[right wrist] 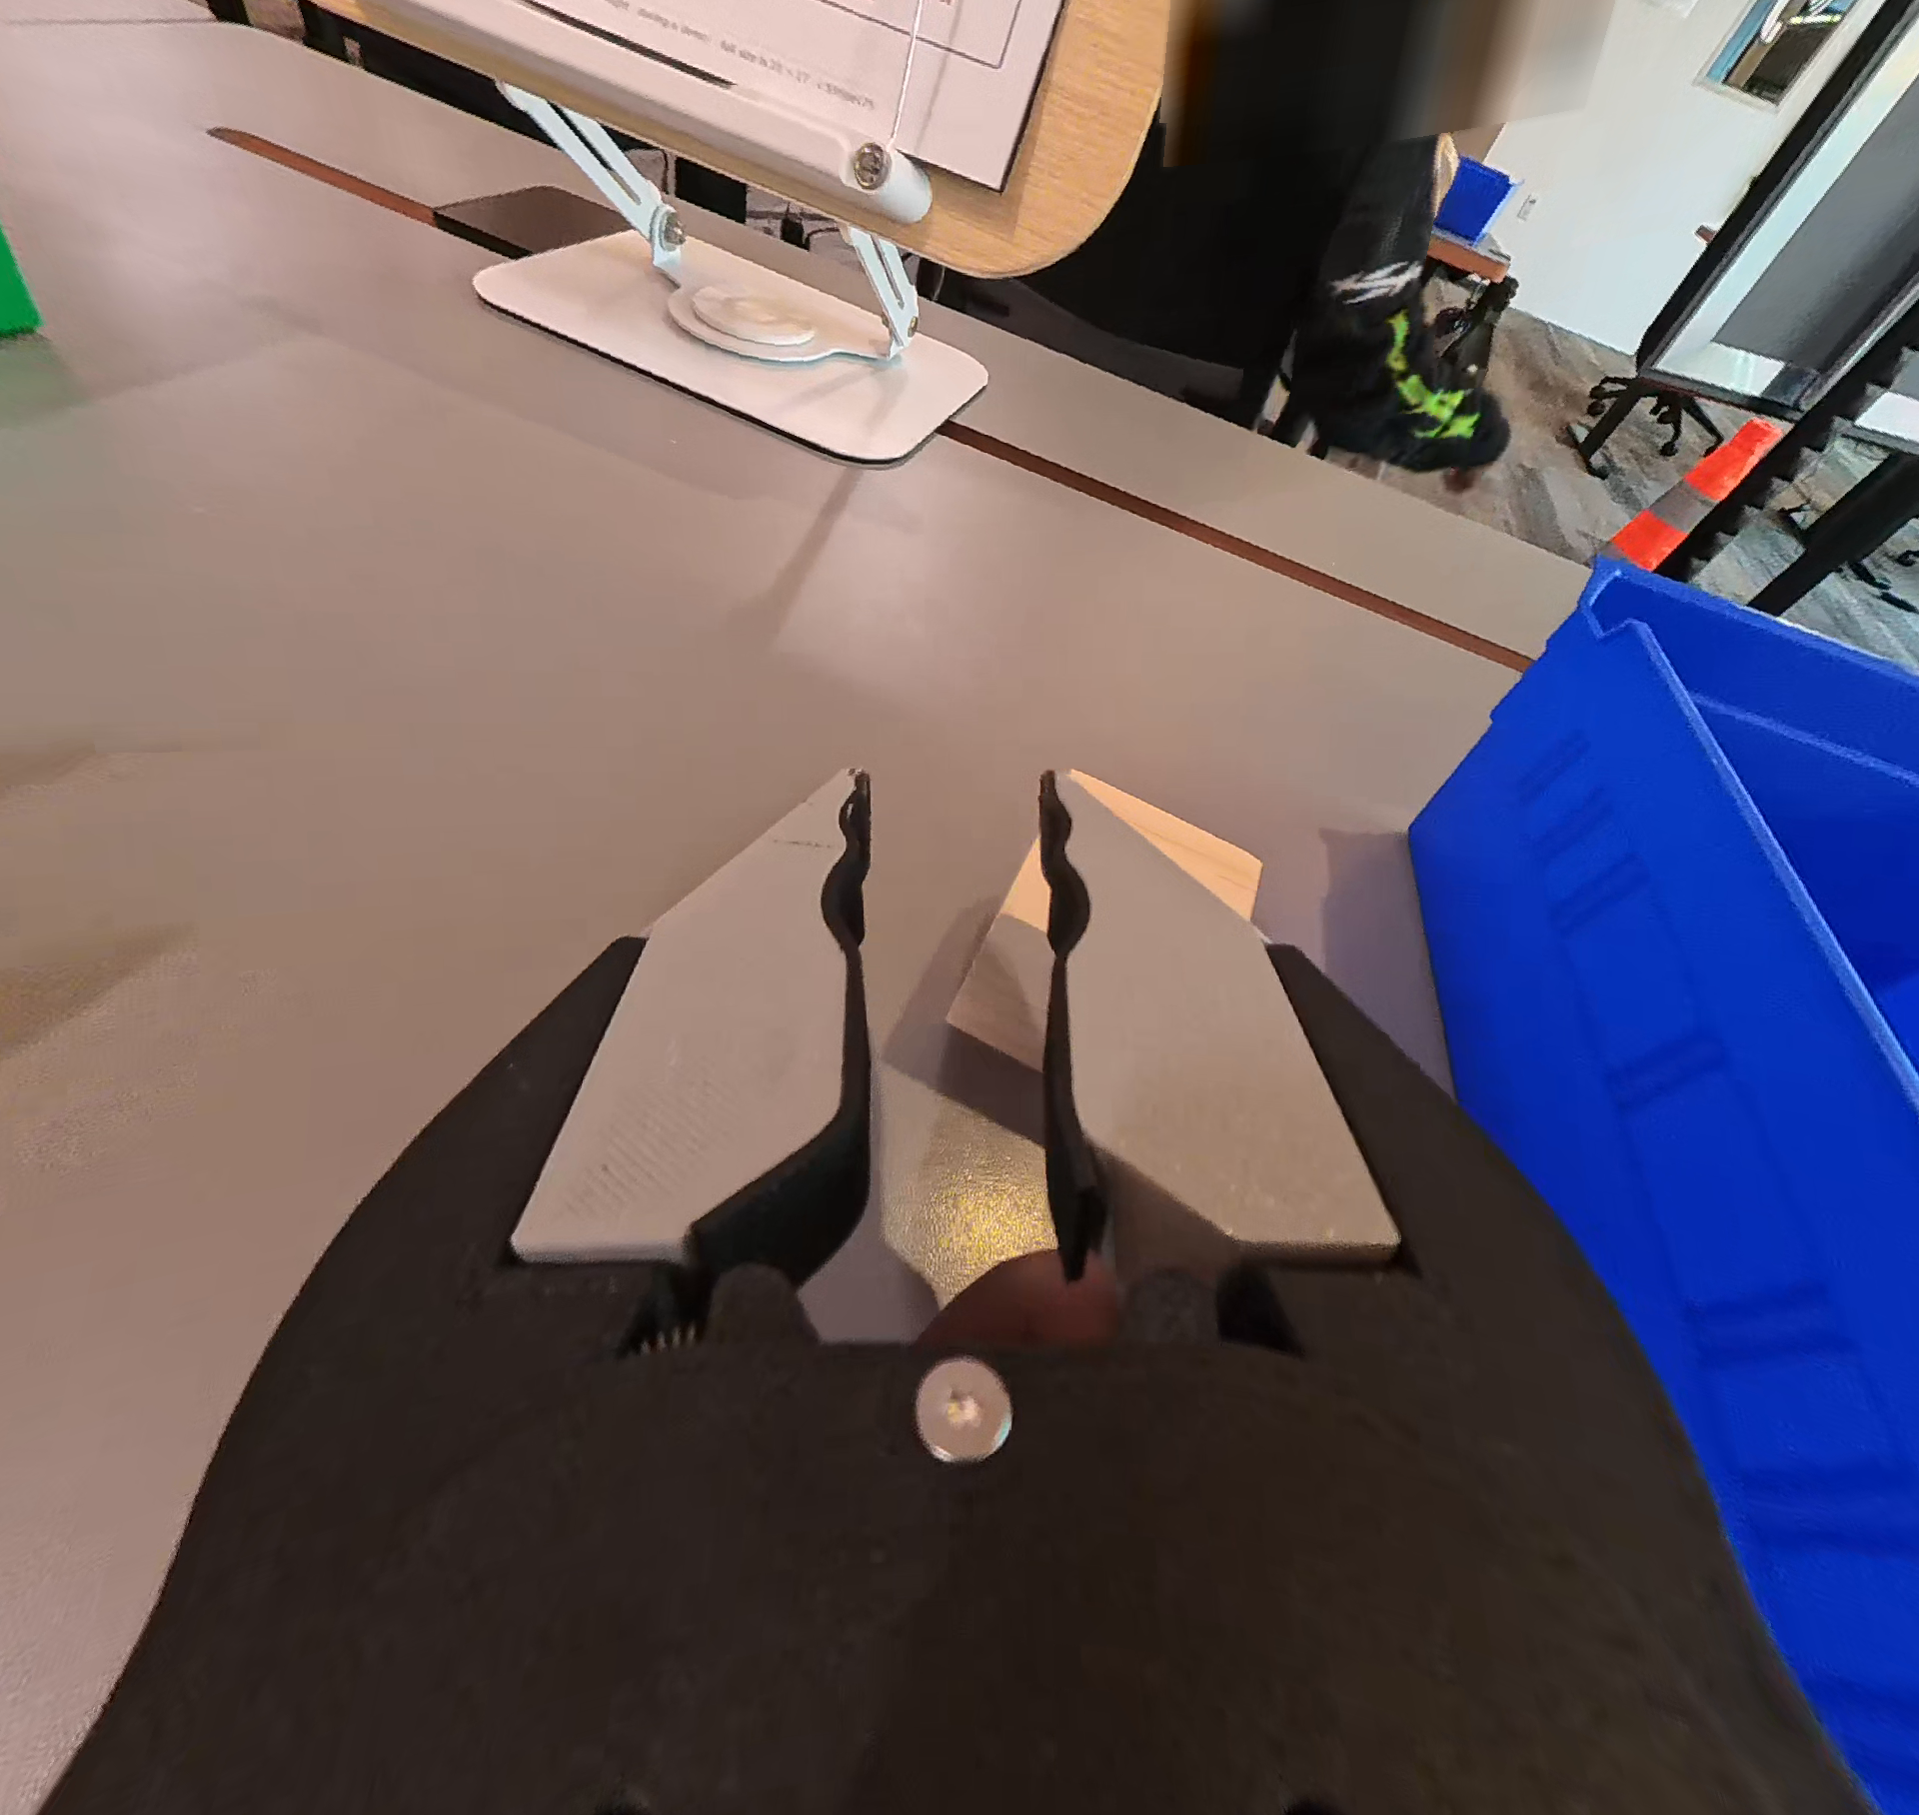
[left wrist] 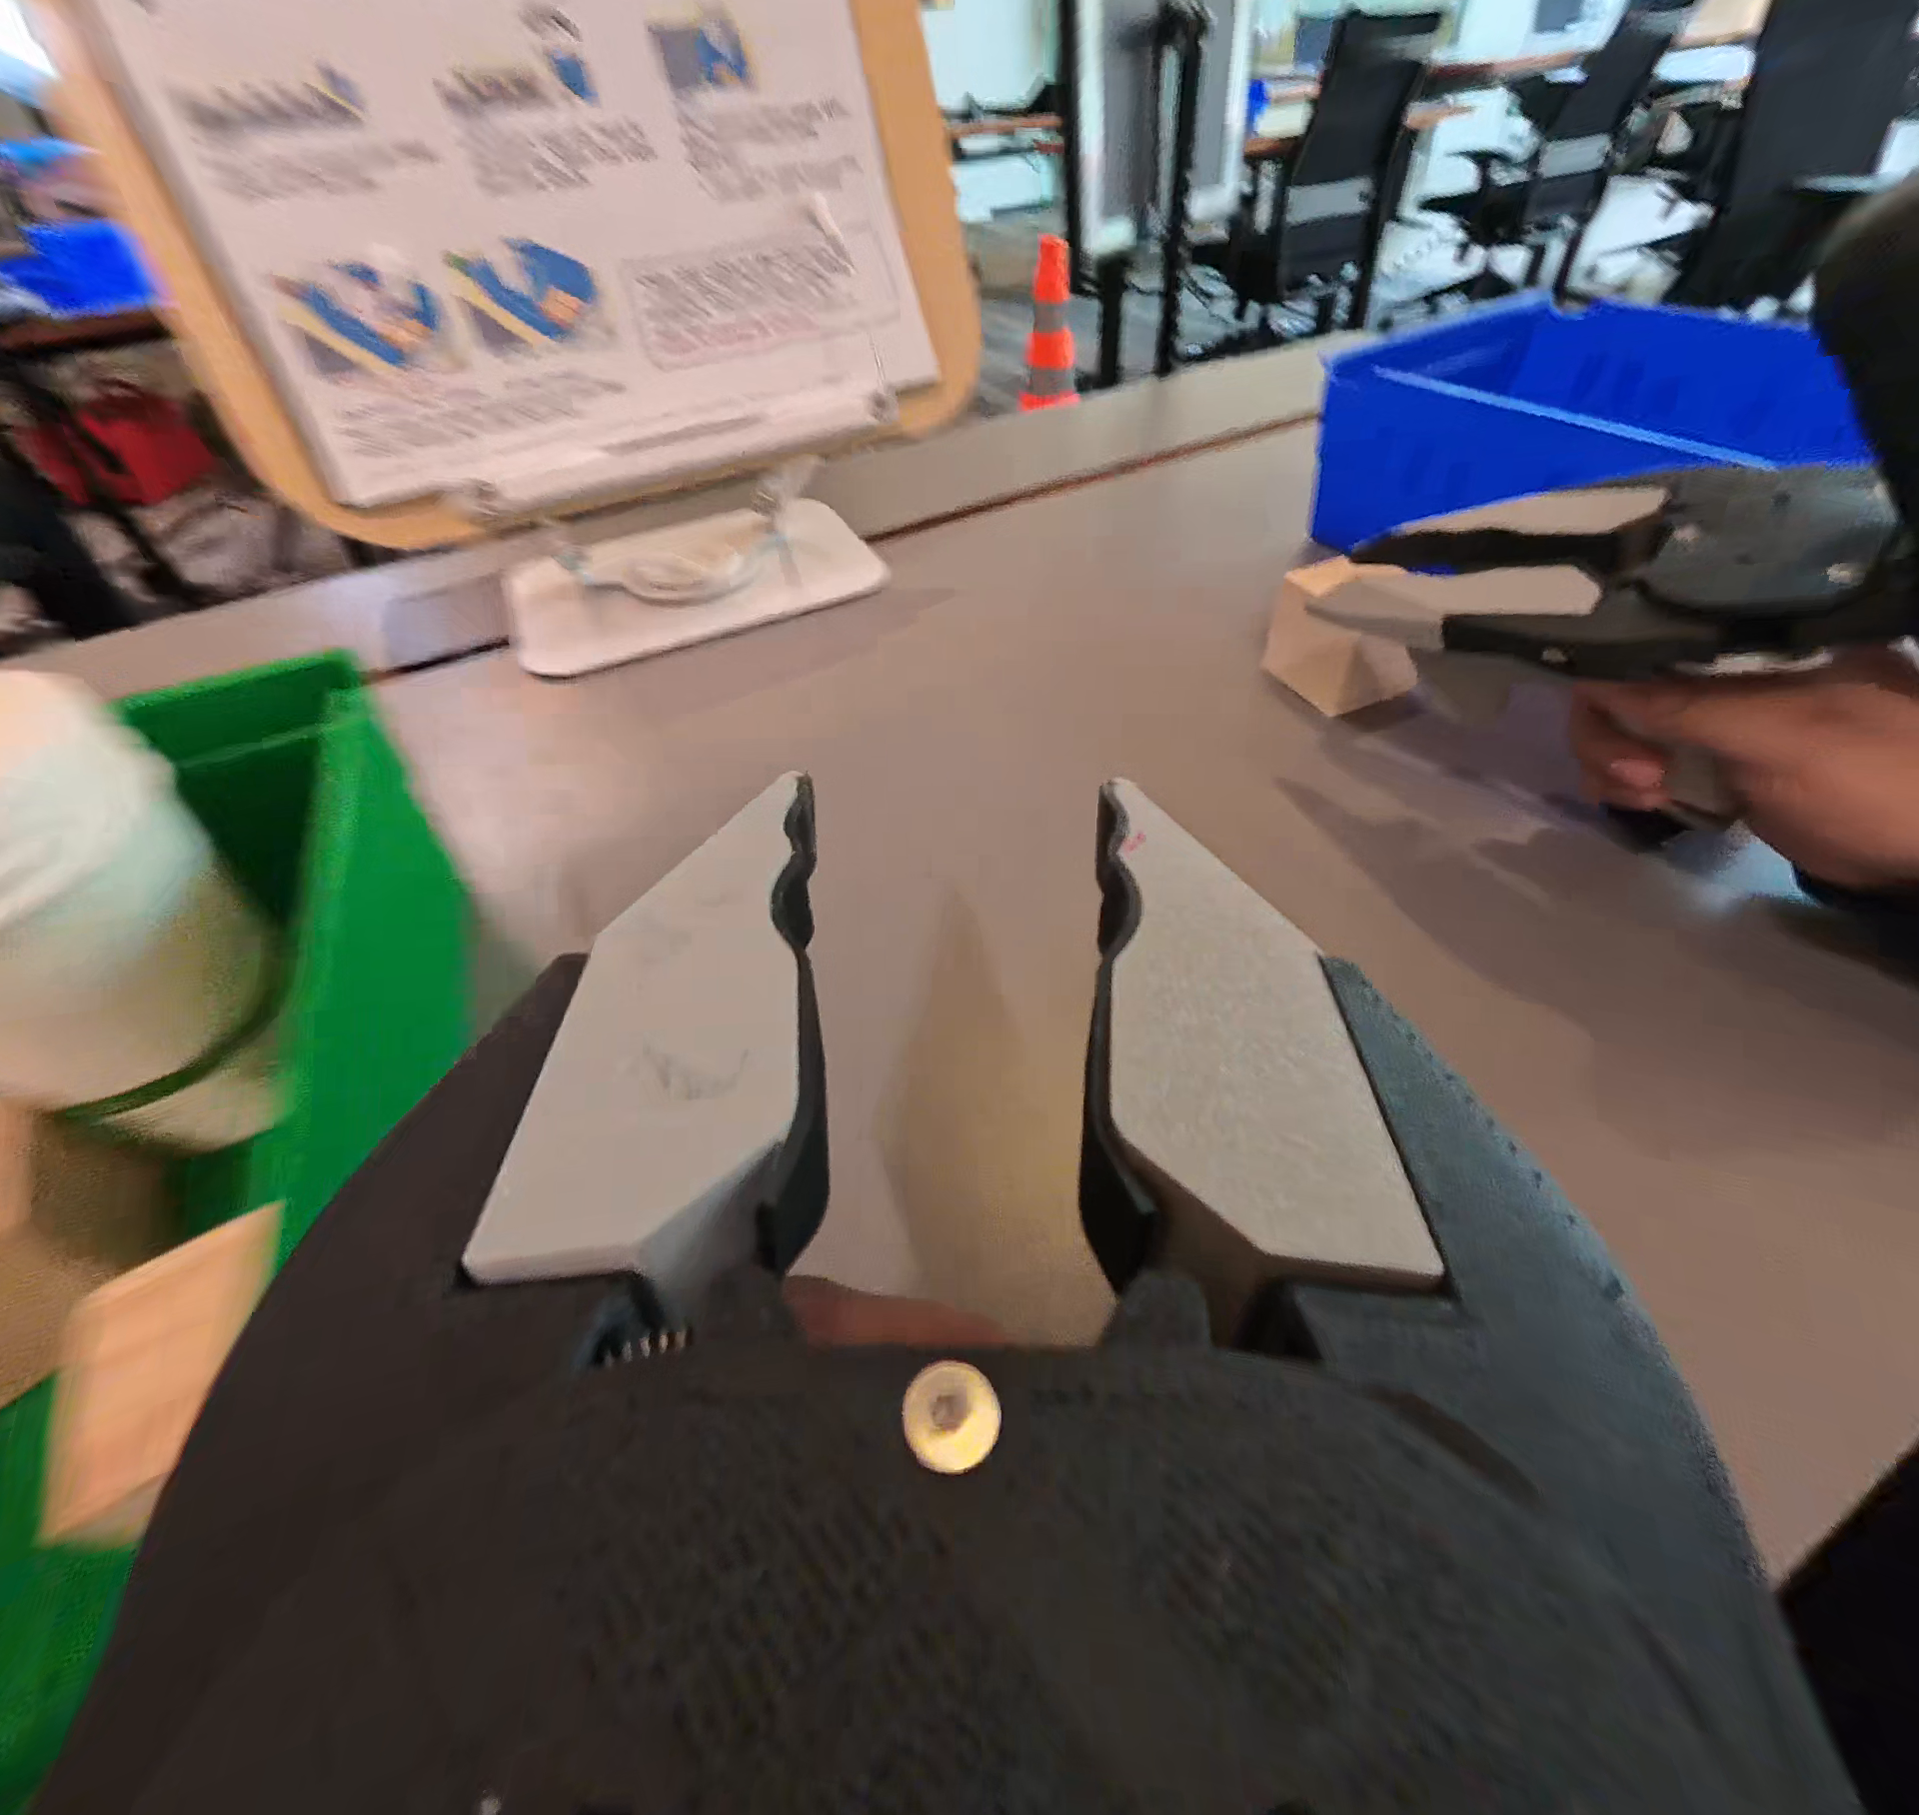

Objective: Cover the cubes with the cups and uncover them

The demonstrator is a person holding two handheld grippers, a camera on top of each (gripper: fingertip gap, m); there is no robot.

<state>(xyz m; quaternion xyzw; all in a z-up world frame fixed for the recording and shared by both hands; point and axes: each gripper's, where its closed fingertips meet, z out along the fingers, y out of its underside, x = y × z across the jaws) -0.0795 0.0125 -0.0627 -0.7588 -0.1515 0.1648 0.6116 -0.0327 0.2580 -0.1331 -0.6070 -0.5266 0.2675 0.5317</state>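
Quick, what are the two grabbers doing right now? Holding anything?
Left gripper: fingers open, holding nothing, only table between them.
Right gripper: fingers open, holding nothing; the wooden cube lies under its right finger.

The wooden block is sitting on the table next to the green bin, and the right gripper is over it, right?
Not quite. The wooden block sits by the blue bin, not the green one. The right wrist view shows this. The right gripper is over it, on the table.
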